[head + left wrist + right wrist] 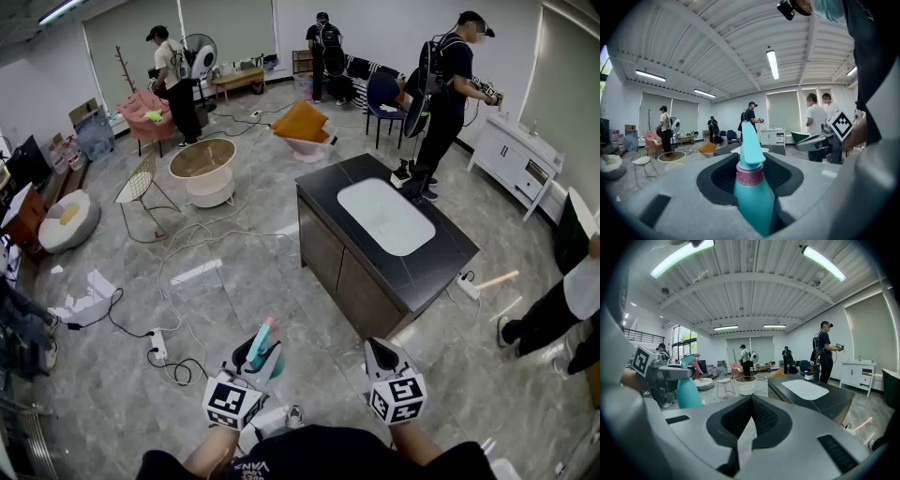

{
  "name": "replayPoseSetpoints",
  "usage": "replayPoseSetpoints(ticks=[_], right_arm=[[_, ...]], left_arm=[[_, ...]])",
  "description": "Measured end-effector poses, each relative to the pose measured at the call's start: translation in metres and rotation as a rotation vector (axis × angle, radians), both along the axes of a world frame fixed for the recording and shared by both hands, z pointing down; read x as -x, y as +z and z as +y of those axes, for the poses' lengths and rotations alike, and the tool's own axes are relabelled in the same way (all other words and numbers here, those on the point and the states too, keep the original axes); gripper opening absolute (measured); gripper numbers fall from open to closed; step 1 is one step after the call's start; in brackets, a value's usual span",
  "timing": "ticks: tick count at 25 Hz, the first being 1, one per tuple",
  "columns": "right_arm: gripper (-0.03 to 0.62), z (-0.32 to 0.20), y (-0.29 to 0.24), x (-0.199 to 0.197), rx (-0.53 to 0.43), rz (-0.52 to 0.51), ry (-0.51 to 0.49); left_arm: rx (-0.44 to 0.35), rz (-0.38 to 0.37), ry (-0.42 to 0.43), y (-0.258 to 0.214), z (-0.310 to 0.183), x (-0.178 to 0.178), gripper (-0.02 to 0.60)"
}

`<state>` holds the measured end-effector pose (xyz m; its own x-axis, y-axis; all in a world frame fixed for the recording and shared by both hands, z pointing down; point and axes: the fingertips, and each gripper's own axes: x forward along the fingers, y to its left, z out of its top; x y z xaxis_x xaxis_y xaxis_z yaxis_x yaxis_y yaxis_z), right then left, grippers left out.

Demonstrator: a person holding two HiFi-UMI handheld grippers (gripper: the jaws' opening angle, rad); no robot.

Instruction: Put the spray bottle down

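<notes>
A teal spray bottle point(261, 349) with a pink collar and a teal nozzle stands upright between the jaws of my left gripper point(263, 352), low in the head view over the grey floor. In the left gripper view the spray bottle point(752, 192) fills the gap of the left gripper point(751, 164), and the pads press on its body. My right gripper point(379, 350) hangs beside it to the right, shut and empty. Its jaws meet at the tips in the right gripper view point(751, 402), where the bottle point(687, 392) shows at the left. A black counter point(441, 248) with a white inset stands ahead.
Cables and a power strip point(157, 347) lie on the floor ahead to the left. A round tub point(203, 169), a wire chair point(141, 183), a white cabinet point(511, 155) and several people stand around the room. A mallet point(487, 281) lies on the floor right of the counter.
</notes>
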<state>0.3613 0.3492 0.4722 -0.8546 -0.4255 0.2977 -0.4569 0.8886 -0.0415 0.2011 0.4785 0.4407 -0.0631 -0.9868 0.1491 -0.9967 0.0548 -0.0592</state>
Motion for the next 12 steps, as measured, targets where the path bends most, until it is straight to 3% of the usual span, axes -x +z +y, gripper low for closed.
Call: replayPoseSetpoints(ticks=[12], right_arm=[[0.0,0.003,-0.003,0.049,0.03,-0.089,0.062]], left_arm=[[0.014,0.013,0.031,0.01,0.003,0.055,0.16]])
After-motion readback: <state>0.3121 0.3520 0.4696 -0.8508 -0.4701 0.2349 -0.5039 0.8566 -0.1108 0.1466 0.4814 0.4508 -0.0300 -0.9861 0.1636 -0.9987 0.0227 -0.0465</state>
